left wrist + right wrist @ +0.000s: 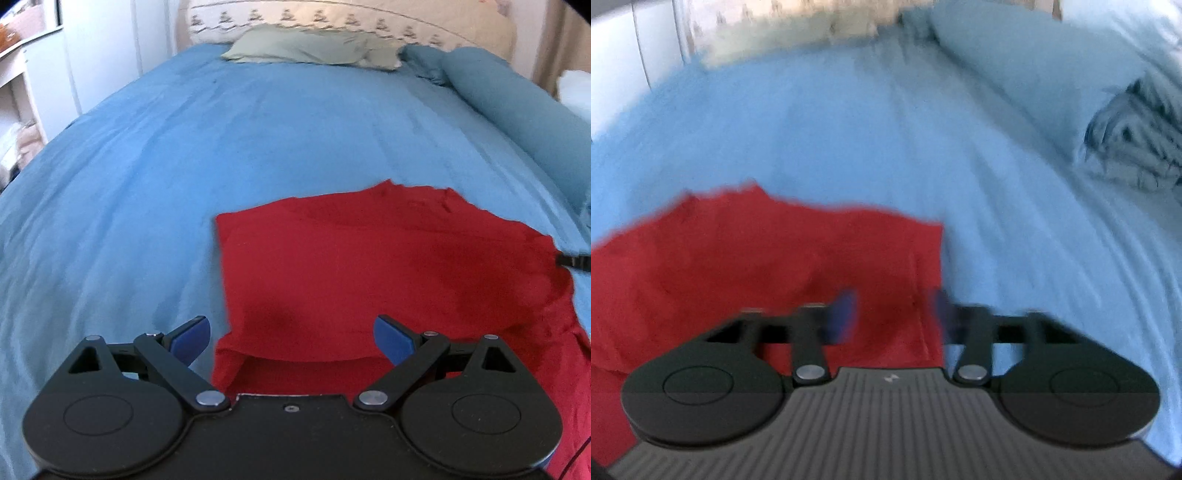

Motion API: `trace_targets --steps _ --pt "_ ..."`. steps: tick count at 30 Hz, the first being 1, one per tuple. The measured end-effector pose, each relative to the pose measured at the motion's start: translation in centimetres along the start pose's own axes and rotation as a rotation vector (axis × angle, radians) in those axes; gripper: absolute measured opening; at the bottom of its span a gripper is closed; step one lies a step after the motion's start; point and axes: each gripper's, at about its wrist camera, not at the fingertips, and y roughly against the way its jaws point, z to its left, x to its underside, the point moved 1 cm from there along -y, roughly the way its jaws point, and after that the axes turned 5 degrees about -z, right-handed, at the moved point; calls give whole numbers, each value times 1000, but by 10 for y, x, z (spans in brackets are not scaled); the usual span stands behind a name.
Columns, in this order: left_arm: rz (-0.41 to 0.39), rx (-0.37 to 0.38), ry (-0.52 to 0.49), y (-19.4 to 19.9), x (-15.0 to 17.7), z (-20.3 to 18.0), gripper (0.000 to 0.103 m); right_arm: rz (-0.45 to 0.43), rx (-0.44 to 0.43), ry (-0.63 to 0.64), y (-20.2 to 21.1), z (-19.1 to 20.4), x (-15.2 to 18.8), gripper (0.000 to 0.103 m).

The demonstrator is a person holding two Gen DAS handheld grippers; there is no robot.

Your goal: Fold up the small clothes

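Lying half-folded on the blue bedspread (184,155), the red garment (369,266) sits below both spread-jawed grippers (291,339) (895,314).

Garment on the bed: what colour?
Plain red garment, no pattern visible, lying on the blue bedcover. Sharpest in the left wrist view.

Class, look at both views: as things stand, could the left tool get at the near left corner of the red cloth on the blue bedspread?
Probably yes. The left tool stands open just above the red cloth, nothing lies between, and that corner is bare.
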Motion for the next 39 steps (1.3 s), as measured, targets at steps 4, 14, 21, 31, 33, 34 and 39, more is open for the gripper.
trace_targets --steps 4,14,21,31,33,34,39 --pt "10 62 -45 -12 1 -15 96 -31 -150 8 15 11 6 98" --pt "80 40 26 -53 16 1 86 50 -176 66 -18 21 51 98" --pt "1 -10 2 -3 9 0 88 5 -198 25 8 11 34 98" --pt "-147 -67 -18 143 3 23 103 -172 -199 21 164 -13 -6 99" --pt "-152 -73 -23 169 12 24 103 -182 -198 19 196 -18 -5 102" --pt "-151 -78 -26 177 16 25 103 -190 -196 21 211 -21 -3 103" --pt "-158 -104 -22 211 52 33 103 -238 -205 13 275 -36 27 103"
